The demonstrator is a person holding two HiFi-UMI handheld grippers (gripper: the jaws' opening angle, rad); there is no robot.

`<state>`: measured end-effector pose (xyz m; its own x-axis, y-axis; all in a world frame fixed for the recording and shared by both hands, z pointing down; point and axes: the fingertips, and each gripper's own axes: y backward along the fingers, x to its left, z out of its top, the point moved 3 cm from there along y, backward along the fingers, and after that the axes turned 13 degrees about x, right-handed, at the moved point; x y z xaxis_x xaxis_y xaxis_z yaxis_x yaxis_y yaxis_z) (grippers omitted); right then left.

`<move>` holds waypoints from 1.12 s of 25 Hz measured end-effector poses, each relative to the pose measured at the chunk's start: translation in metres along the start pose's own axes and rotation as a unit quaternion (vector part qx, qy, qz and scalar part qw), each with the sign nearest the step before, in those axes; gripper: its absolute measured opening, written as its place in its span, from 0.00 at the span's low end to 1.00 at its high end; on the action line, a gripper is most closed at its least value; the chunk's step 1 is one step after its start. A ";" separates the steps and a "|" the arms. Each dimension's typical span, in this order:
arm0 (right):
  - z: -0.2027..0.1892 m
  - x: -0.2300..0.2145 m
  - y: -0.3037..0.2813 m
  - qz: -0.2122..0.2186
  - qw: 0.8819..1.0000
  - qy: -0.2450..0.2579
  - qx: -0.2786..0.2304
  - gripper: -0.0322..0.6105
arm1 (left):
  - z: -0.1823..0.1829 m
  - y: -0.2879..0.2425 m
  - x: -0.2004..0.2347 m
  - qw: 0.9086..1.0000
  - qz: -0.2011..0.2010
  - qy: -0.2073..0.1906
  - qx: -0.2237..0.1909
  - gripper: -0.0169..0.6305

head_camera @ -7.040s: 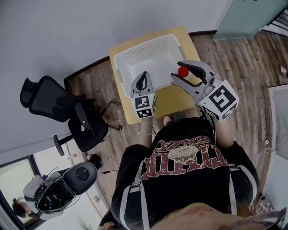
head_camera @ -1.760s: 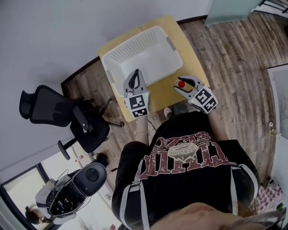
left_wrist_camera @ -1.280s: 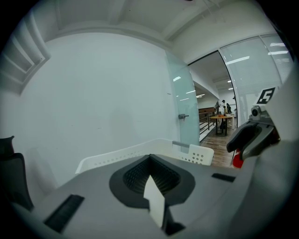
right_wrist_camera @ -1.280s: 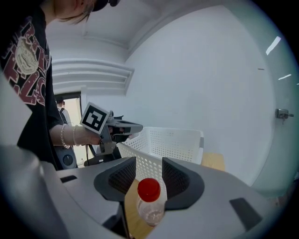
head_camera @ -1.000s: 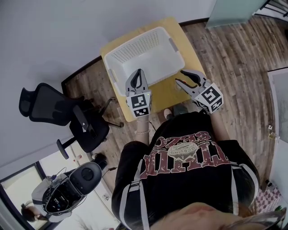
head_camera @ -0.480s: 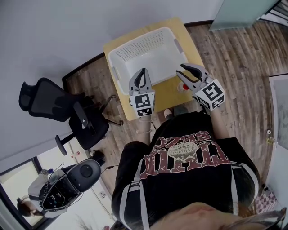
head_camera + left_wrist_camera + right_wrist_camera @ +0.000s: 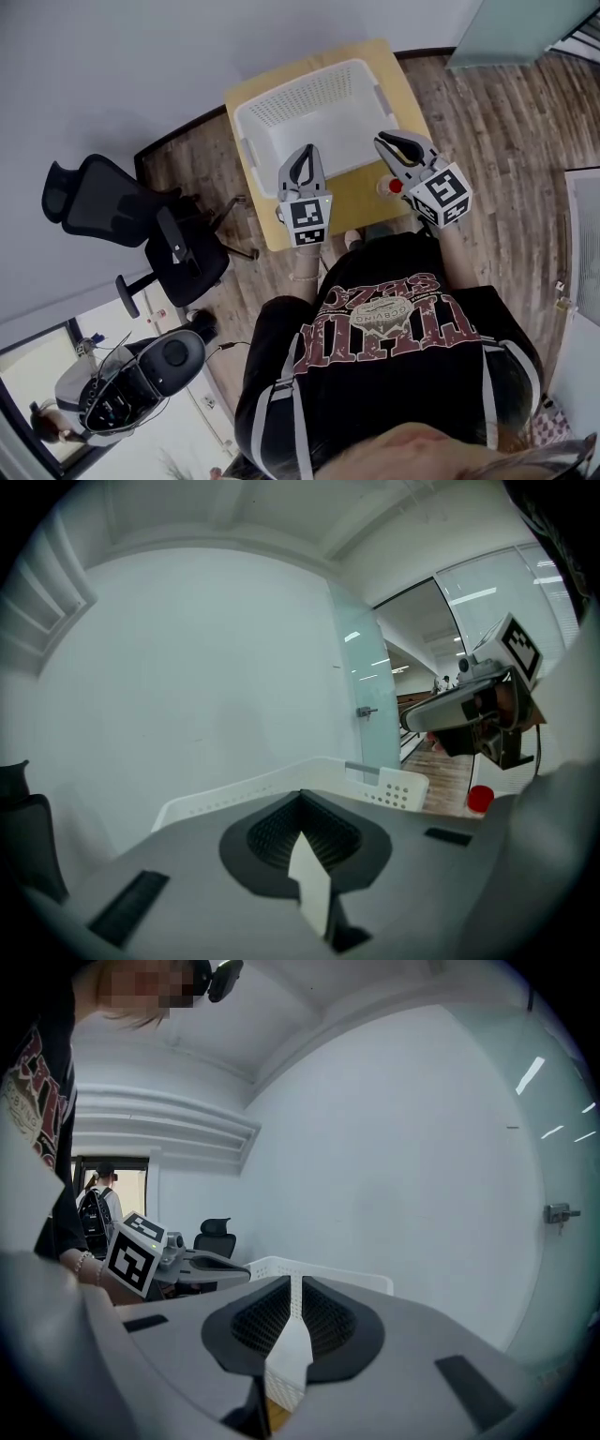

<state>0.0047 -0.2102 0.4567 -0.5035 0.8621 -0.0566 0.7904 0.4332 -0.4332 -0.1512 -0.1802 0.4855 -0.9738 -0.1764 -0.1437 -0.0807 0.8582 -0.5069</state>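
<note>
The right hand-held gripper [image 7: 383, 142] hangs closed and empty over the near right corner of the small wooden desk [image 7: 349, 202], its jaws drawn together with only a thin slit between them, as the right gripper view shows. Just beside its body, at about 6 o'clock from the jaw tips in the head view, a clear bottle with a red cap [image 7: 394, 187] stands upright on the desk, its long axis vertical and cap uppermost. It stands apart from the jaws, which point past it.

The left hand-held gripper [image 7: 303, 157] is likewise closed on nothing and is held level over the near edge of the desk. The bottle lies at roughly 3 o'clock from it, with open desk between them. The left gripper view catches only the red cap low at its right, under the outstretched right tool. The right arm is plainly the nearer of the two to the bottle.

Ahead of both tools, at 12 o'clock, a white perforated basket [image 7: 323, 117] fills the far half of the desk, and nothing can be seen lying in it. A black office chair [image 7: 105, 206] stands on the wood-plank floor [image 7: 502, 122] off at 9 o'clock, well apart from the desk.
</note>
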 end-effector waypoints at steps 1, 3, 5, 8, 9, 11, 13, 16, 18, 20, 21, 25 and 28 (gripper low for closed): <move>0.001 0.000 -0.002 0.002 1.000 0.000 0.000 0.12 | 0.000 0.000 0.000 1.000 0.001 0.000 0.000 0.10; 0.003 -0.001 -0.005 0.005 1.000 0.000 -0.002 0.11 | 0.000 0.000 0.000 1.000 0.002 -0.001 0.001 0.10; 0.005 -0.002 -0.009 0.009 1.000 -0.001 -0.002 0.10 | 0.000 -0.001 0.001 1.000 0.002 0.000 0.001 0.10; 0.007 -0.004 -0.014 0.014 1.000 -0.003 -0.002 0.08 | 0.000 -0.001 0.001 1.000 0.002 0.003 0.001 0.10; 0.007 -0.005 -0.015 0.016 1.000 -0.004 -0.002 0.08 | 0.000 -0.001 0.001 1.000 0.002 0.004 0.001 0.10; 0.008 -0.006 -0.017 0.019 1.000 -0.008 -0.003 0.08 | 0.000 -0.001 0.002 1.000 0.004 0.005 0.001 0.10; 0.008 -0.008 -0.019 0.023 1.000 -0.012 -0.003 0.08 | 0.000 -0.002 0.003 1.000 0.004 0.005 0.002 0.10; 0.008 -0.011 -0.022 0.026 1.000 -0.017 0.001 0.08 | 0.000 -0.002 0.004 1.000 0.005 0.006 0.004 0.10; 0.007 -0.012 -0.023 0.028 0.999 -0.016 0.004 0.08 | 0.000 -0.002 0.003 1.000 0.007 0.006 0.005 0.10; 0.007 -0.013 -0.022 0.030 0.999 -0.015 0.005 0.08 | 0.001 -0.001 0.001 1.000 0.008 0.006 0.006 0.10; 0.006 -0.013 -0.023 0.031 0.999 -0.014 0.006 0.08 | 0.001 -0.001 0.000 1.000 0.009 0.006 0.006 0.10; 0.003 -0.014 -0.023 0.035 0.999 -0.012 0.009 0.08 | 0.001 -0.002 -0.003 1.000 0.011 0.007 0.006 0.10; 0.000 -0.014 -0.022 0.038 0.999 -0.011 0.009 0.08 | 0.001 -0.002 -0.006 1.000 0.013 0.005 0.006 0.10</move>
<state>-0.0061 -0.2317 0.4674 -0.4507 0.8859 -0.1101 0.8201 0.3622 -0.4430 -0.1449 -0.1811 0.4866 -0.9777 -0.1489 -0.1481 -0.0528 0.8567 -0.5131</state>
